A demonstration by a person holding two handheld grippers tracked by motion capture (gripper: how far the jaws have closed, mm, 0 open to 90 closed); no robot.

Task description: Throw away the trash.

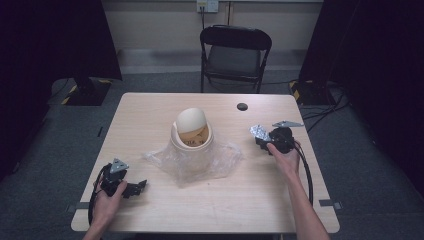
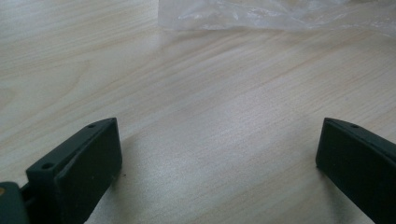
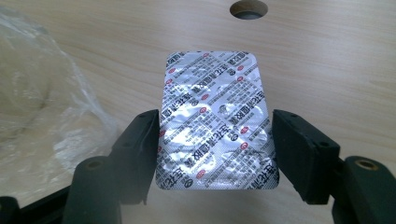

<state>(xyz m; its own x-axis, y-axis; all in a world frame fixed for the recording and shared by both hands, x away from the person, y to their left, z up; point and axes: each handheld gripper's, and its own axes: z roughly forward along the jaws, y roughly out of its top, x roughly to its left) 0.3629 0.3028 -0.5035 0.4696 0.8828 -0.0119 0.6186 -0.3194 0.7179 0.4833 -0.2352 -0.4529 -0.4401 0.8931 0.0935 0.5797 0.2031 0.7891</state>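
Note:
A silver foil blister pack with red and black print sits between my right gripper's two jaws, which press on its long edges. From above, the pack pokes out of the right gripper at the table's right side, to the right of a small beige bin with a rounded swing lid. My left gripper rests near the table's front left. Its jaws stand wide apart over bare wood, with nothing between them in the left gripper view.
The bin stands on a crumpled clear plastic bag spread across mid-table; its edge lies ahead of the left gripper. A round cable hole is in the wooden table beyond the right gripper. A black folding chair stands behind the table.

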